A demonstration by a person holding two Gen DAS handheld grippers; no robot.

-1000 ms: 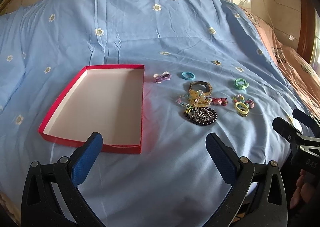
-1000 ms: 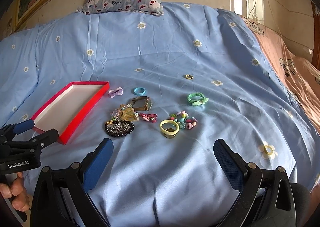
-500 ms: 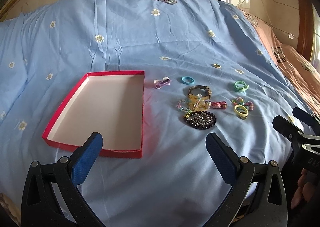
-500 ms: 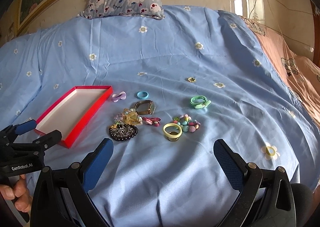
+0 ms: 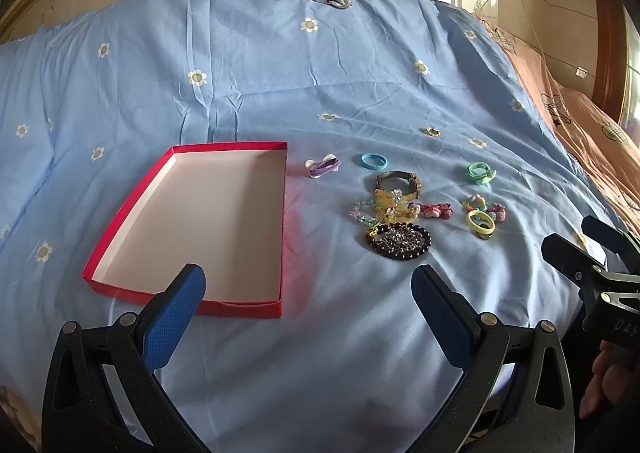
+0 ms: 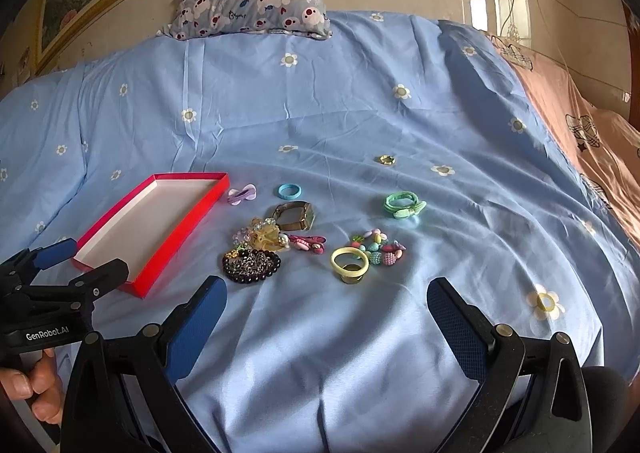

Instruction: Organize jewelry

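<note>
Progress: we see nothing sorted | red tray (image 5: 256, 149) left, bare | jewelry pile (image 6: 256, 253) right, untouched | left gripper (image 5: 308, 289), right gripper (image 6: 326, 307) both wide, holding nothing

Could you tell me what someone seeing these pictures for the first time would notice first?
Probably the red tray, lying empty on the blue flowered bedspread, to the left of a bright scatter of jewelry, among it a dark beaded bracelet and a yellow ring. Next, the open left hand-held gripper and open right hand-held gripper in the foreground, both short of the items and holding nothing.
</note>
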